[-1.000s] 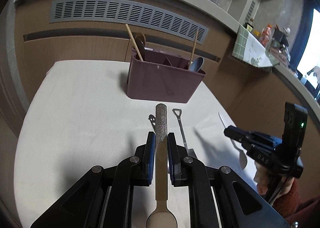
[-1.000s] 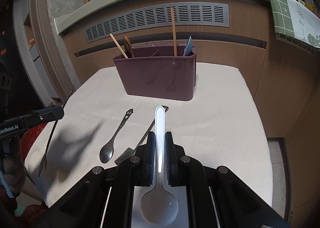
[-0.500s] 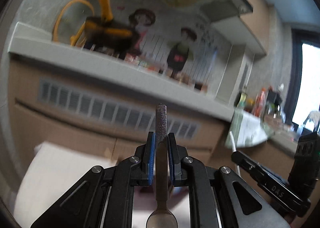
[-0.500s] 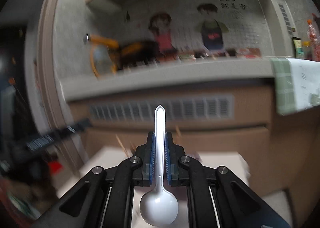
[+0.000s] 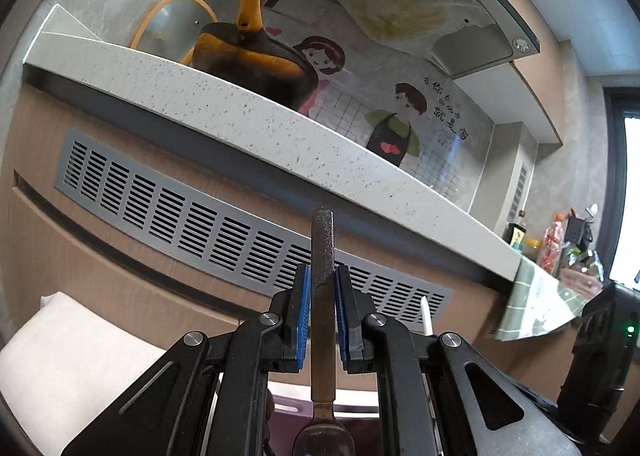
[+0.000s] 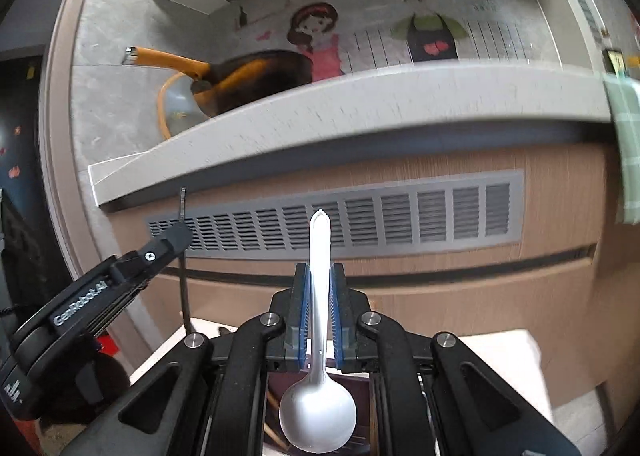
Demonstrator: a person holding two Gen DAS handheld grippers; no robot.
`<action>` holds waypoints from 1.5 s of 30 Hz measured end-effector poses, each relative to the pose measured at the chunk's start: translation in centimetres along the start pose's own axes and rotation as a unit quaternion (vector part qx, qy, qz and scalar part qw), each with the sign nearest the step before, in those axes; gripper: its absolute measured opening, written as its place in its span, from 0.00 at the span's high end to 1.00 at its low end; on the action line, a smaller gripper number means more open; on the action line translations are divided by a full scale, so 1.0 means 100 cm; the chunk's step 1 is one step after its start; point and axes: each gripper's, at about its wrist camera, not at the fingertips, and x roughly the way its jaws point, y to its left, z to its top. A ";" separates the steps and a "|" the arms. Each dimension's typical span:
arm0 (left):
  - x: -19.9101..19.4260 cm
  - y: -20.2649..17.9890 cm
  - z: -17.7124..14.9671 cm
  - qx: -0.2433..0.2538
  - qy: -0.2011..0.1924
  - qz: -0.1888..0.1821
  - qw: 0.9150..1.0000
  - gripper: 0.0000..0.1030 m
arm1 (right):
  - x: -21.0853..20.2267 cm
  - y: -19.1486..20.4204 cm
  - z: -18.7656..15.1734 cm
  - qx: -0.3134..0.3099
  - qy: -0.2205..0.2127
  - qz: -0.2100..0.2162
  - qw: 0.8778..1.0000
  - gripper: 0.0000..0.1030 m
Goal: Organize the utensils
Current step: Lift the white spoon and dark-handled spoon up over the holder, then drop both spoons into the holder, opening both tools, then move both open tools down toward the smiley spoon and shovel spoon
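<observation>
- The left gripper [image 5: 322,316] points level at the vent grille [image 5: 200,228]; its fingers [image 5: 301,312] are clamped on the handle of a brown spoon [image 5: 322,276], bowl toward the camera.
- The right gripper [image 6: 319,312] has its fingers [image 6: 301,312] pinching a white spoon [image 6: 319,336] by the handle, bowl nearest the lens.
- Below both, the maroon utensil caddy [image 6: 360,388] sits on the white tabletop [image 6: 500,348].
- An orange-handled pan [image 5: 256,56] rests on the ledge above.
</observation>
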 end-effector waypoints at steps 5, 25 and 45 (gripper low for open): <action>0.009 -0.012 -0.011 0.022 -0.019 -0.006 1.000 0.88 | 0.007 -0.005 -0.008 -0.014 -0.018 -0.014 1.000 0.91; -0.088 0.025 -0.015 -0.010 0.088 0.065 0.994 0.57 | -0.111 -0.009 -0.028 -0.016 0.013 -0.019 1.000 0.78; -0.161 0.017 -0.132 0.096 0.353 0.120 0.923 0.57 | -0.123 0.028 -0.174 -0.103 0.300 -0.067 0.946 0.78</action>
